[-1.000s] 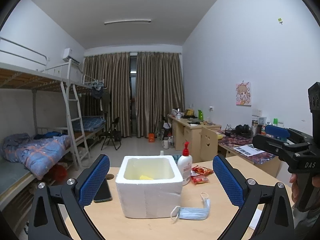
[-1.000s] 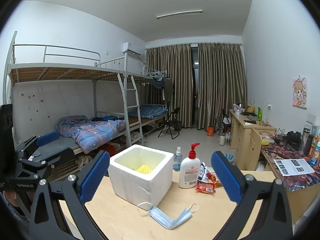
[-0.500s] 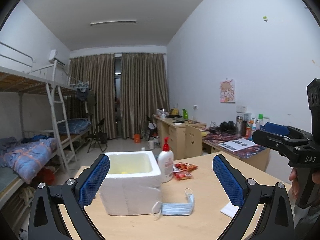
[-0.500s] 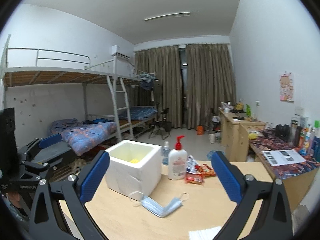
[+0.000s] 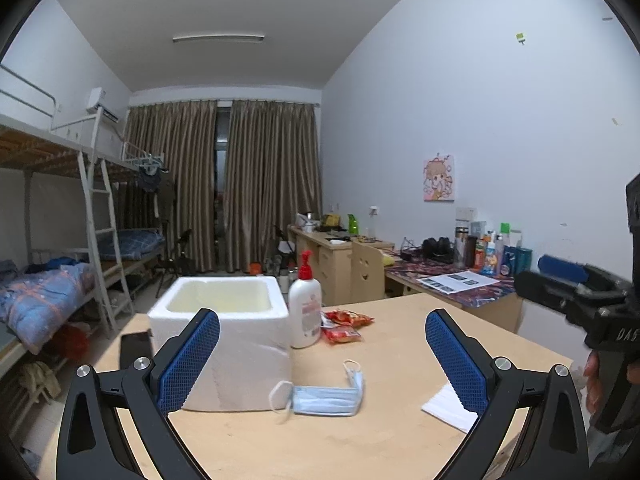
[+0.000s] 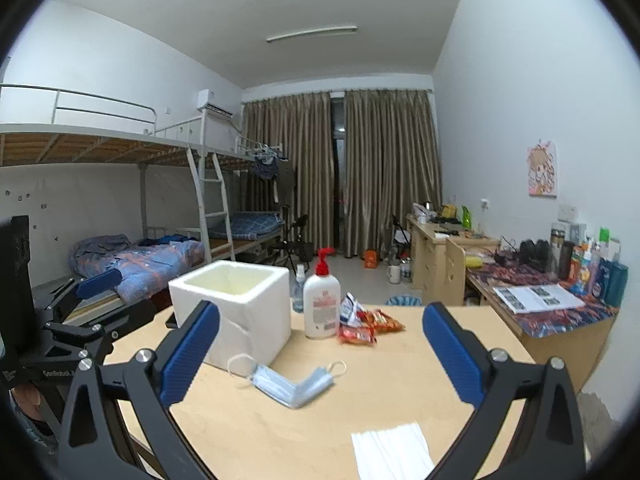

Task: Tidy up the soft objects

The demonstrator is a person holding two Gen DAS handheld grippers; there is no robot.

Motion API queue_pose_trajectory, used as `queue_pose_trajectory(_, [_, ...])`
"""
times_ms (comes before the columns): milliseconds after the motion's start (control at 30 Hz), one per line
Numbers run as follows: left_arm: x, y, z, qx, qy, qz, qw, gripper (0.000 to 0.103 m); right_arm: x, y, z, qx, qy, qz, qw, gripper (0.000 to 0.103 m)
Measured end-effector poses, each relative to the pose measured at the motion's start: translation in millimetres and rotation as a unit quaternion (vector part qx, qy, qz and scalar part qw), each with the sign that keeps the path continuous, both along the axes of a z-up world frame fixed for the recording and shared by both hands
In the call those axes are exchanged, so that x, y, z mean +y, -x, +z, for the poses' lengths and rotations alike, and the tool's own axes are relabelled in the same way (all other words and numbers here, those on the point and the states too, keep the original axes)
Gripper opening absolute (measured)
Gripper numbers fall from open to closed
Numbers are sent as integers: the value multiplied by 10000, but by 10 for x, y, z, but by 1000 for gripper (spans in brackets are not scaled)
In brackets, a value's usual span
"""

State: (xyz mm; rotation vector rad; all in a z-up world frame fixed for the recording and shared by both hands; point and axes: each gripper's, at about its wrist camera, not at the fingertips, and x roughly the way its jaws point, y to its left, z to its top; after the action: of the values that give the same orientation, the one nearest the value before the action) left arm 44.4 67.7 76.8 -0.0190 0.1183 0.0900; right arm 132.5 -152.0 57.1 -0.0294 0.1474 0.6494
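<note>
Both tongs are standing wide open and gripping nothing as I am steering them above the near edge of the tabletop point(image 5: 400, 360). Left tongs point(image 5: 322, 354) are framing the blue face mask point(image 5: 326, 400), which is lying folded flat on the wood just in front of the white foam box point(image 5: 224, 344), its ear loop resting near the box wall. Right tongs point(image 6: 320, 354) are facing the same mask point(image 6: 294, 384) from the other side; a white folded tissue point(image 6: 390, 454) is lying nearer to me, apart from the mask. Behind the box a pump bottle point(image 6: 322, 306) with a red head is standing upright, with red snack packets point(image 6: 370, 326) lying beside it and a dark phone point(image 5: 134, 350) lying to the box's left.

Risk, as I am judging it: the mask is thin and limp, so a pad closing too high may be catching only a loop and letting the body trail or slip. A low approach may be scraping pads on the wood. A careless swing toward the box may be nudging the light foam or tipping the bottle.

Legible writing: "DAS" is showing on the right tongs' body point(image 5: 592, 308) in the left view; the bottle label and a line of print on the left tongs' body in the right view are too small to read.
</note>
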Motion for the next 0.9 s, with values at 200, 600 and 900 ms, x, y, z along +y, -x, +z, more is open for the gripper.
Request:
queue_pose_trajectory(200, [-14,-2,-203,-67,95,-134,9998,103,-89,25,-262,200,-112,-220,9995,103])
queue_pose_trajectory(600, [-53,-216,-594,313,308,-409,9982,103,-155,-49,-605,527,199,-569,9968,103])
queue_pose_trajectory(900, [-124,-465,-714,700,402,-597,9949,103,-212,-131,-704,754,375,-731,9938,103])
